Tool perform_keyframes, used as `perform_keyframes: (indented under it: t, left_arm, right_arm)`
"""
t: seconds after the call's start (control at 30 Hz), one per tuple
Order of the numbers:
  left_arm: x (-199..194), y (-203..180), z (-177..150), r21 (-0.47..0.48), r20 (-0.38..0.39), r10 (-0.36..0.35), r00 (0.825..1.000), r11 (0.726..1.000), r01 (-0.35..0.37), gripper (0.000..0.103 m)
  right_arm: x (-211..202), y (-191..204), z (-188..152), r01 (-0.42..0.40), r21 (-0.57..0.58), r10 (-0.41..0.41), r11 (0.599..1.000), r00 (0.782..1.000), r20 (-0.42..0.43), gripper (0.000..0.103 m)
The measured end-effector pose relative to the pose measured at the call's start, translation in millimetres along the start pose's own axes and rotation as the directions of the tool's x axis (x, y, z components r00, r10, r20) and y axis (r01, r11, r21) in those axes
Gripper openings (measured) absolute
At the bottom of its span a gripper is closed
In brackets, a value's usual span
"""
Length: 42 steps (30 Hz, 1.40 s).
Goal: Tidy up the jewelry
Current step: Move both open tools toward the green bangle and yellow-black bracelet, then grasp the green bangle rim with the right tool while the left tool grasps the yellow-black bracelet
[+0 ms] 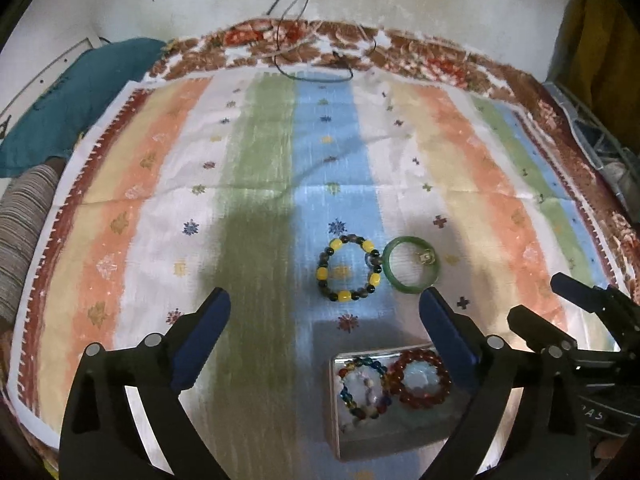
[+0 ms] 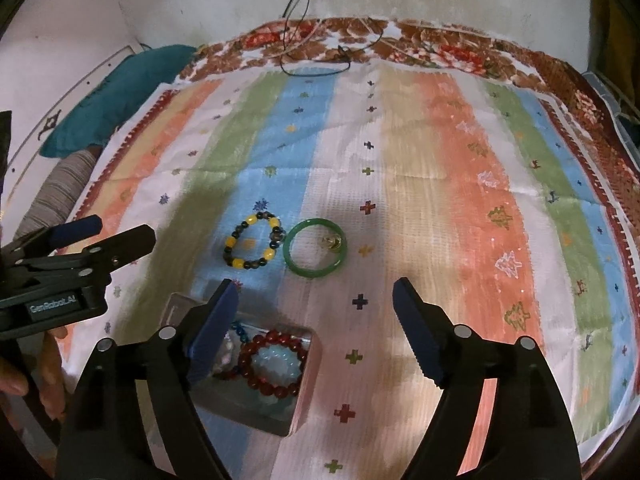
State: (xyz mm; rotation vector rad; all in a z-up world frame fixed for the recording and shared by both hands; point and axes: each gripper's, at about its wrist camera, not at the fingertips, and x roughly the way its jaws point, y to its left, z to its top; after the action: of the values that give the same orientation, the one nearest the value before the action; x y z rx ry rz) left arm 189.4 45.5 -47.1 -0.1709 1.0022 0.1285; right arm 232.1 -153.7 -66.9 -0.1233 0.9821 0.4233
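A yellow-and-dark bead bracelet (image 1: 322, 272) (image 2: 250, 220) lies flat on the striped cloth (image 1: 260, 200). A green bangle (image 1: 394, 280) (image 2: 316, 272) touches its right side, with a small gold piece (image 1: 426, 258) (image 2: 334, 242) inside the ring. Nearer me stands a clear box (image 1: 380, 444) (image 2: 240, 412) holding a red bead bracelet (image 1: 420, 394) (image 2: 250, 360) and a multicoloured one (image 1: 352, 400). My left gripper (image 1: 326, 300) (image 2: 120, 230) hangs open above the cloth, just short of the bead bracelet, nothing in it. My right gripper (image 2: 316, 289) (image 1: 536, 298) is open and empty, just short of the bangle.
A teal cloth (image 1: 80, 92) and a striped cushion (image 1: 24, 224) lie off the cloth's left edge. Thin dark cables (image 1: 312, 68) trail down the wall onto the far floral border. Clutter sits at the far right (image 1: 608, 152). A person's hand (image 2: 48, 360) holds the left gripper.
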Motion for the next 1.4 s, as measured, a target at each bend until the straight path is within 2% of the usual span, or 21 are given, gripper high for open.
perform_keyframes:
  t: [0.2, 0.53, 0.8, 0.97, 1.1, 1.4]
  left_arm:
    - [16.8, 0.5, 9.0, 0.000, -0.023, -0.009, 1.000, 1.000, 0.009, 0.094]
    - [59.6, 5.1, 10.2, 0.004, -0.123, -0.020, 0.992, 1.000, 0.021, 0.094]
    - [81.8, 5.7, 10.7, -0.006, -0.165, -0.043, 0.985, 0.999, 0.043, 0.094]
    - [97.3, 8.3, 11.4, -0.005, -0.190, -0.039, 0.981, 0.999, 0.039, 0.093]
    - [109.1, 9.7, 11.8, 0.010, -0.215, -0.035, 0.976, 0.999, 0.038, 0.092]
    - [129.7, 12.7, 16.0, 0.014, -0.257, -0.041, 0.966, 0.999, 0.046, 0.089]
  right_arm:
    - [23.0, -8.5, 9.2, 0.001, 0.028, 0.000, 1.000, 0.999, -0.047, 0.080]
    - [54.3, -10.0, 14.2, 0.012, 0.037, -0.008, 0.999, 0.993, -0.118, 0.080]
    - [70.2, -12.8, 20.3, 0.026, 0.049, -0.019, 0.998, 0.990, -0.138, 0.080]
    - [81.5, -19.8, 23.2, 0.061, 0.071, -0.050, 0.996, 0.987, -0.155, 0.080]
    - [91.4, -25.2, 24.9, 0.057, 0.086, -0.041, 0.995, 0.984, -0.174, 0.080]
    - [115.7, -21.8, 26.9, 0.072, 0.055, -0.059, 0.996, 0.975, -0.213, 0.080]
